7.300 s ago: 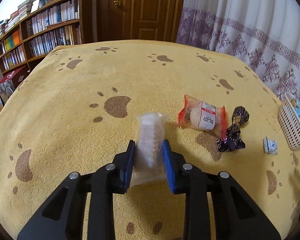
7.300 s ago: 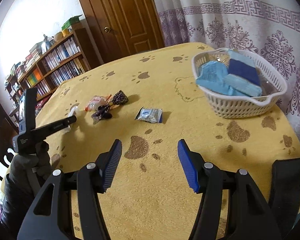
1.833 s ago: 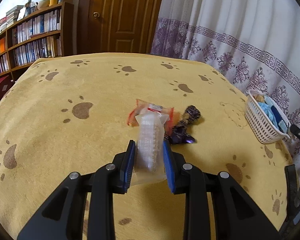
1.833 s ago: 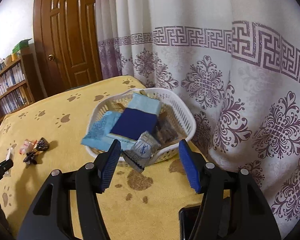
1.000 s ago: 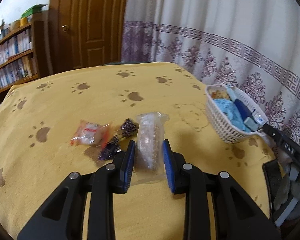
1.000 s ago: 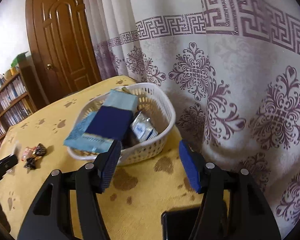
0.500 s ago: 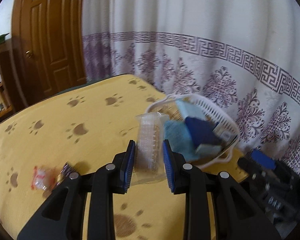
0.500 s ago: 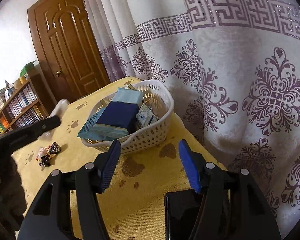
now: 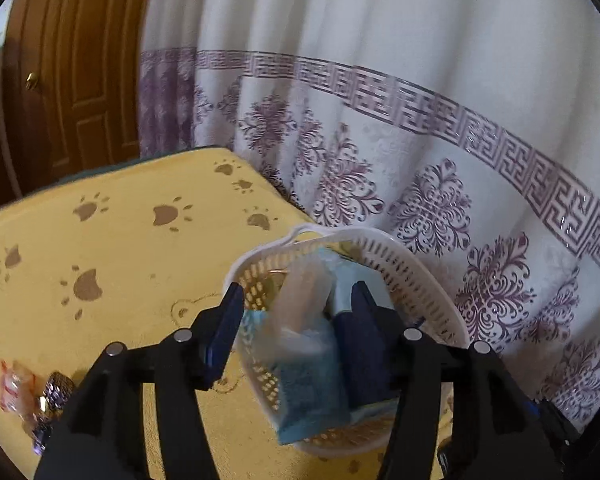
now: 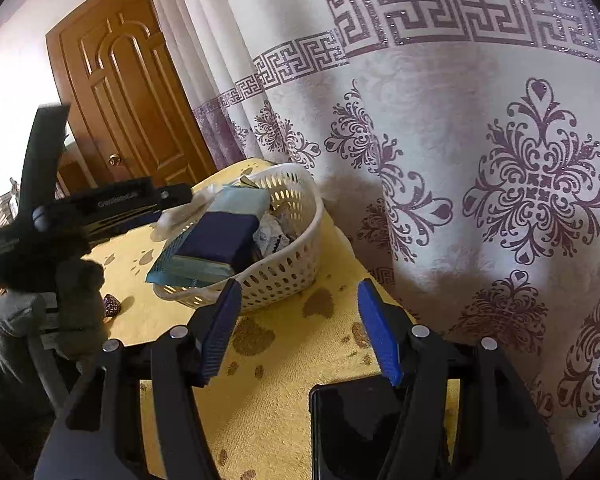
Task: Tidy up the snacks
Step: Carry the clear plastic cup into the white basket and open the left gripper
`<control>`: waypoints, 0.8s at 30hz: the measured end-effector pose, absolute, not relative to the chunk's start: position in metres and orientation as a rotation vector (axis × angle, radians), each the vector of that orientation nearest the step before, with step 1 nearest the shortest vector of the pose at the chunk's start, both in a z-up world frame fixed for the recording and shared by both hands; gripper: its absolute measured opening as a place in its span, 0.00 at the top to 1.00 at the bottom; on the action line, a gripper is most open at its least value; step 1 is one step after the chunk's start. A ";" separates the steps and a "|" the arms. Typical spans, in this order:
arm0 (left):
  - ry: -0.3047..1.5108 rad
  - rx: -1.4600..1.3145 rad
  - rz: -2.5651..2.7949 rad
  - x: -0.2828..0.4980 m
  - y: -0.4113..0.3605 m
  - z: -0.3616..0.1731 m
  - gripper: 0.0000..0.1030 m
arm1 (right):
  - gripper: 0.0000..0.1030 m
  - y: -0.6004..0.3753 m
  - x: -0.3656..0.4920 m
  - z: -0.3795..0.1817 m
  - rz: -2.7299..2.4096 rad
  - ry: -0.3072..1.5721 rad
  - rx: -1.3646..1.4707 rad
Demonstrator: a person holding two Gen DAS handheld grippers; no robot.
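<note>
My left gripper [image 9: 298,316] is open above the white basket [image 9: 428,288]. The clear-wrapped snack [image 9: 304,300] is blurred between the parted jaws, over the basket's contents. The basket holds light blue packets [image 9: 312,400] and a dark blue pack [image 9: 364,360]. In the right wrist view the left gripper [image 10: 180,196] reaches over the basket [image 10: 284,276] and the clear snack [image 10: 180,212] shows at its tip. My right gripper [image 10: 300,328] is open and empty, low over the cloth in front of the basket.
A yellow paw-print cloth [image 9: 120,260] covers the table. An orange-wrapped snack [image 9: 14,384] and a dark patterned wrapper [image 9: 56,388] lie at the left. A patterned curtain [image 9: 420,160] hangs close behind the basket. A black phone [image 10: 356,432] lies under my right gripper.
My left gripper swung right to the basket and its jaws opened, letting go of the clear snack over the basket. The right gripper stayed open and drew back slightly.
</note>
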State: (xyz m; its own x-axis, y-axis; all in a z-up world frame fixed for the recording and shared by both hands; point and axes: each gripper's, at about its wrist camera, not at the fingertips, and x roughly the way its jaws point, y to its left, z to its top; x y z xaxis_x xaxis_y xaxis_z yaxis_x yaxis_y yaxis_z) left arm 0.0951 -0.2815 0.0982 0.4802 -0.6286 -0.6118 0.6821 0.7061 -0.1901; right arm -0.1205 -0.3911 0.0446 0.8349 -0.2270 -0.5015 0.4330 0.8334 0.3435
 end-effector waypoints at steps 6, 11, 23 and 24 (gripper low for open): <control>0.744 0.023 -0.733 0.106 -0.253 0.090 0.46 | 0.40 -0.388 -0.116 0.045 -0.353 0.465 0.467; 0.749 0.011 -0.721 0.104 -0.244 0.088 0.46 | 0.40 -0.381 -0.115 0.046 -0.345 0.468 0.457; 0.726 0.048 -0.600 0.113 -0.229 0.087 0.45 | 0.40 -0.379 -0.116 0.046 -0.337 0.466 0.461; 0.729 0.080 -0.587 0.114 -0.234 0.083 0.45 | 0.40 -0.379 -0.116 0.046 -0.337 0.466 0.461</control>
State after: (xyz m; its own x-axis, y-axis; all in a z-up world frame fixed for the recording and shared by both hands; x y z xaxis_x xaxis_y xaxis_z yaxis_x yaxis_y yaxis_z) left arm 0.1141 -0.2339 0.0834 0.5931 -0.4773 -0.6484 0.5312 0.8371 -0.1303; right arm -0.1162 -0.3790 0.0465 0.8421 -0.2046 -0.4990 0.4097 0.8443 0.3453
